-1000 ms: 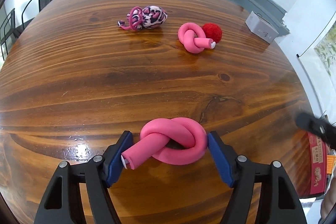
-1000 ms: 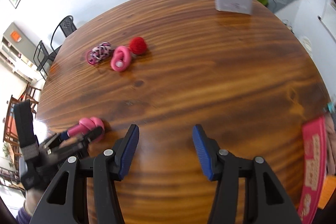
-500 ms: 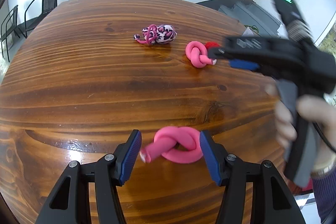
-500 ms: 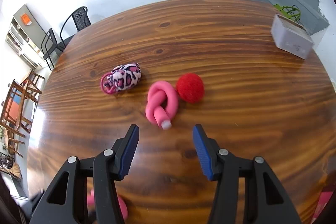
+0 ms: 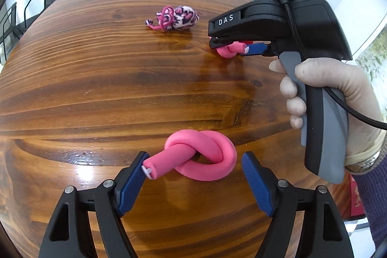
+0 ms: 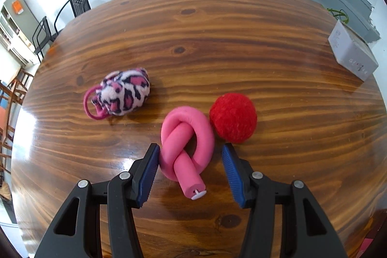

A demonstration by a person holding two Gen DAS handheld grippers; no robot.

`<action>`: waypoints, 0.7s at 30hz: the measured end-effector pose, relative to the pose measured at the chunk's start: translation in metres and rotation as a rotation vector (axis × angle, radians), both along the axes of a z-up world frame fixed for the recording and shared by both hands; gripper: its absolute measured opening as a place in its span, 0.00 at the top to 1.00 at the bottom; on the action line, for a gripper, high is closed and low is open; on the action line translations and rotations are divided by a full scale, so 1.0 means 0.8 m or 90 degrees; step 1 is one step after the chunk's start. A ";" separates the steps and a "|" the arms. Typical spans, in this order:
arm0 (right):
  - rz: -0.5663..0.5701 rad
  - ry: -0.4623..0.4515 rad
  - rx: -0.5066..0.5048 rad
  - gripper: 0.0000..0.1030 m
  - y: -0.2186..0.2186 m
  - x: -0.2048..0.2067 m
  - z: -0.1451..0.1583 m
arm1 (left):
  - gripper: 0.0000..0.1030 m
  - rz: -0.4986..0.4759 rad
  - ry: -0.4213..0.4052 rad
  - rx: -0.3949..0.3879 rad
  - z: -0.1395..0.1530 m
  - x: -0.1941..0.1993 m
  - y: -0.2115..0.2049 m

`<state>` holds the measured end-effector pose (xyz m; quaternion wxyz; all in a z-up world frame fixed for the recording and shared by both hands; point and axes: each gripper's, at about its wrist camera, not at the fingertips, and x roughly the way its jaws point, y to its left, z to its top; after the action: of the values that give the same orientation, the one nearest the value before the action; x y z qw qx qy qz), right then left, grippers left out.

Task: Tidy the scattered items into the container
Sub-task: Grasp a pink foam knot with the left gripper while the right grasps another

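Note:
On the round wooden table (image 5: 96,88) a knotted pink foam roller (image 5: 200,158) lies between the open fingers of my left gripper (image 5: 193,175); its loose end touches the left pad (image 5: 131,181). A second knotted pink roller (image 6: 187,144) lies between the open fingers of my right gripper (image 6: 191,173), which also shows in the left wrist view (image 5: 239,46). A red pompom ball (image 6: 233,121) sits just right of that roller. A pink leopard-print plush toy (image 6: 123,96) lies to its left, also in the left wrist view (image 5: 177,19).
A grey-white box (image 6: 352,52) stands at the table's far right edge. Black chairs (image 6: 72,6) stand beyond the far left edge. A red carton (image 5: 356,197) shows past the table's right edge. A gloved hand (image 5: 338,93) holds the right gripper.
My right gripper has moved forward over the table so its fingers now straddle the second pink roller. My left gripper has opened wider around the near roller.

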<state>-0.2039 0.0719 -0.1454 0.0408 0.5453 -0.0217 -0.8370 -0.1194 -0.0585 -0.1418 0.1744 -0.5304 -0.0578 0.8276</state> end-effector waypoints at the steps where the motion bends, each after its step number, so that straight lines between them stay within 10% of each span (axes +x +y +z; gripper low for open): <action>1: 0.004 0.005 0.003 0.50 0.000 0.002 0.000 | 0.23 -0.001 0.002 -0.005 -0.002 -0.001 0.003; 21: -0.015 0.089 -0.072 0.56 0.096 0.155 0.091 | 0.39 -0.012 0.050 -0.061 0.010 0.019 0.035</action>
<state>-0.0801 0.1485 -0.0725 0.0634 0.4821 -0.0722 -0.8708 -0.1045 -0.0306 -0.1340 0.1586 -0.5056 -0.0065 0.8480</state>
